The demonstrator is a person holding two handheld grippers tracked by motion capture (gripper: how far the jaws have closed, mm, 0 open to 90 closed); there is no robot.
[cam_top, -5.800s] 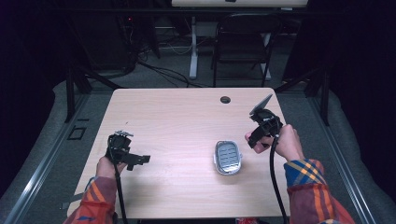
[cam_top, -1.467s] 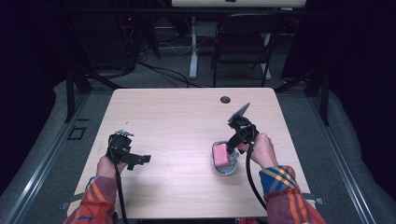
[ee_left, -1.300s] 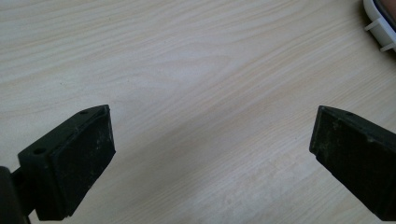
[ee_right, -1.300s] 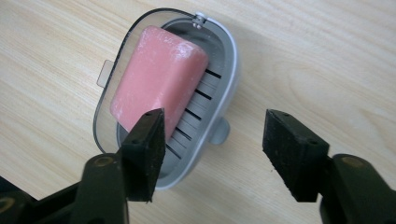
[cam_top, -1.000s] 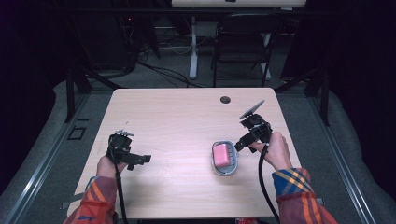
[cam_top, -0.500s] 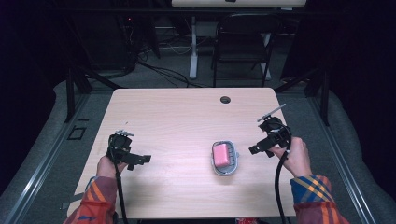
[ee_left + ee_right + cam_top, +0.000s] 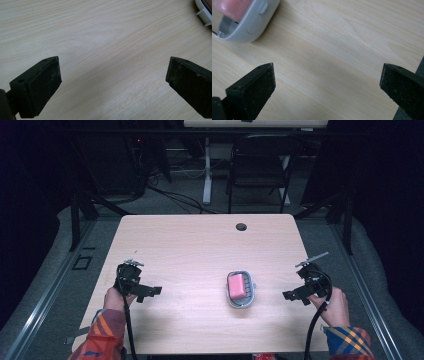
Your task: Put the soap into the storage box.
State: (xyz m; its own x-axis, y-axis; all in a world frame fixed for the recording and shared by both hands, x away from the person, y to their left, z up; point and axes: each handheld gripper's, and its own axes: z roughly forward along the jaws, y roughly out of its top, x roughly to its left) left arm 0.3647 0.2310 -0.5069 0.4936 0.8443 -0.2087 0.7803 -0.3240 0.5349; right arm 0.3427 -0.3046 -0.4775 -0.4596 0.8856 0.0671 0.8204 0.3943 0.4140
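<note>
The person's left hand (image 7: 116,296) comes in over the near edge of the pale wooden counter (image 7: 200,245) close to its near left corner, the sleeve striped in orange, blue and yellow. It holds the left black two-jaw gripper (image 7: 145,291) low over the counter, jaws pointing toward the middle. In the left gripper view the left gripper (image 7: 112,82) has its jaws spread wide apart with bare wood between them, and a white corner of the soap dish (image 7: 203,11) shows at the upper right.

The right hand (image 7: 336,306) sits at the right edge of the counter, near the near right corner, partly beyond the edge. The right black two-jaw gripper (image 7: 294,295) points inward toward the middle, with its black cable (image 7: 312,332) curving down past the wrist. In the right gripper view the right gripper (image 7: 327,85) also has its jaws well apart, nothing between them but wood grain; the dark floor past the counter edge shows at the far right.

Open counter lies on both sides: a broad bare stretch between the left gripper and the dish, and a narrower bare stretch between the dish and the right gripper. The whole far half of the counter is bare save for a small round dark grommet hole (image 7: 241,226) near the far edge.

The white oval plastic soap dish (image 7: 240,299) stands between the two grippers, somewhat nearer the near edge and right of centre, well apart from both. In it lies a pink rectangular bar of soap (image 7: 236,285), resting toward the dish's far end; the right gripper view shows the pink bar (image 7: 233,8) above the dish's grey-white wall (image 7: 254,23).
</note>
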